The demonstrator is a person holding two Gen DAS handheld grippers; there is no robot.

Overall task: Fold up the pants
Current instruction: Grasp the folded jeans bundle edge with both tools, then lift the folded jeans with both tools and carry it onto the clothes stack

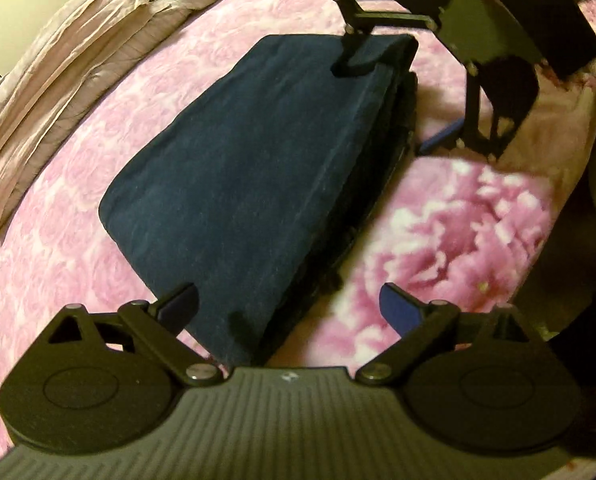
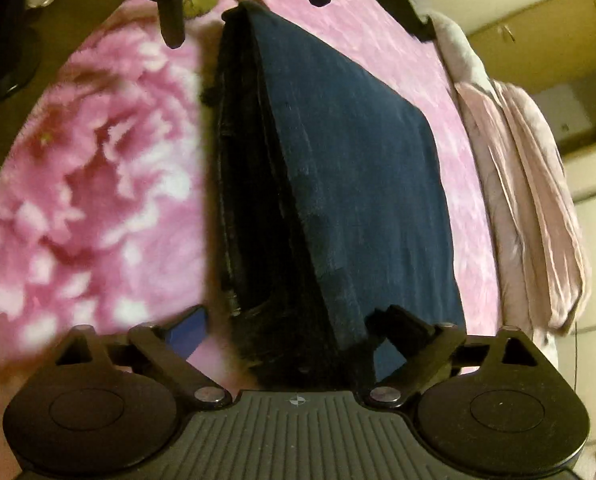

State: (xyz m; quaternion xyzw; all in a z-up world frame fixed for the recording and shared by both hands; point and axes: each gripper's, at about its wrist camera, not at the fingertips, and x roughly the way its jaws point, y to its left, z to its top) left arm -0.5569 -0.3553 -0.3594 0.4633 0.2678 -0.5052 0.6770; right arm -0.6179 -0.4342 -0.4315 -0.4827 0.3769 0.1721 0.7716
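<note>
1. The left tongs (image 1: pixel 290 304) stood wide open astride one end of the folded pants (image 1: pixel 250 184), gripping nothing.
2. The right tongs (image 2: pixel 298 328) were spread too, astride the opposite end.
3. The pants lay as a dark blue folded stack on the pink floral blanket (image 1: pixel 449 232) of the bed.
4. To finish well, I judged both tongs should lift straight clear without snagging the top layer.
5. The right view showed the stacked layer edges; the left view showed mostly the flat top and a pale quilt (image 1: pixel 58 80) beyond.
</note>
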